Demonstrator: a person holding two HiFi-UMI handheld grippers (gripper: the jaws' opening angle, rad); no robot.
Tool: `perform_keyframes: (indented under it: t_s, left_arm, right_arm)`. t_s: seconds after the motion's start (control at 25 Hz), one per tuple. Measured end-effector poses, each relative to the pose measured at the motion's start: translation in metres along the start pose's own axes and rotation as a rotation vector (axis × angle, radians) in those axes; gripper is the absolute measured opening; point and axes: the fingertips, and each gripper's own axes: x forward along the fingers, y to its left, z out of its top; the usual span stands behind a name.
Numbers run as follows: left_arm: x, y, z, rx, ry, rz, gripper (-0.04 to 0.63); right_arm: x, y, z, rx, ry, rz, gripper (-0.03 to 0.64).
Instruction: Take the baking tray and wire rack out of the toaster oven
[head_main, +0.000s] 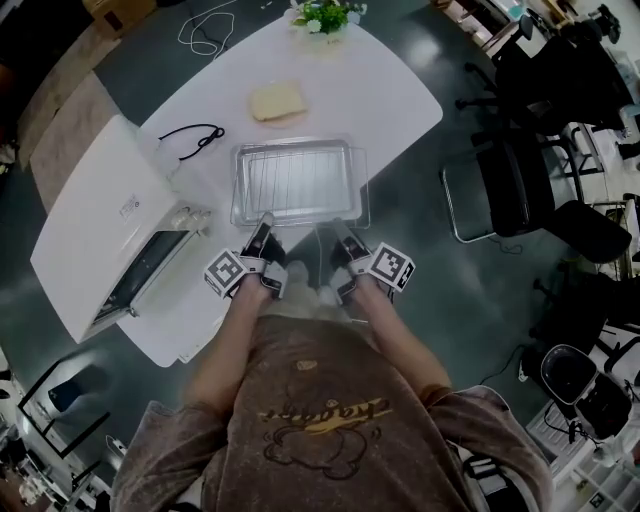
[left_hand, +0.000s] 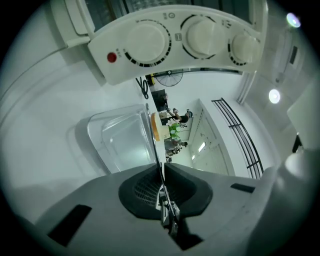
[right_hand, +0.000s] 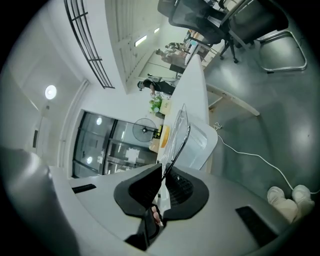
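The baking tray (head_main: 362, 192) lies in the middle of the white table (head_main: 400, 90), with the wire rack (head_main: 296, 176) on top of it. My left gripper (head_main: 264, 223) and right gripper (head_main: 338, 230) are at its near edge, side by side. In the left gripper view the jaws (left_hand: 161, 172) are shut on a thin wire of the rack (left_hand: 151, 142), with the tray (left_hand: 120, 137) beside it. The right gripper (right_hand: 164, 176) is likewise shut on the rack's edge wire (right_hand: 180, 134), the tray (right_hand: 199, 142) just past it. The white toaster oven (head_main: 95, 225) stands at the left, its door down.
A slice of bread (head_main: 277, 101) lies beyond the tray, with a small plant (head_main: 325, 15) at the table's far end. A black cable (head_main: 192, 136) loops next to the oven. Office chairs (head_main: 530, 180) stand to the right of the table.
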Motion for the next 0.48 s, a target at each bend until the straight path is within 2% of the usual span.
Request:
perform_keyframes:
  t_s: [0.36,0.48]
  left_arm:
    - [0.003,0.017,0.004,-0.056,0.027,0.072,0.015]
    - [-0.001,0.021,0.0,-0.065,0.058,0.091,0.084]
  right_arm:
    - [0.009,-0.007,-0.002,0.062,-0.046,-0.012,0.008]
    - [0.01,-0.011,-0.003,0.077,-0.06,-0.026,0.006]
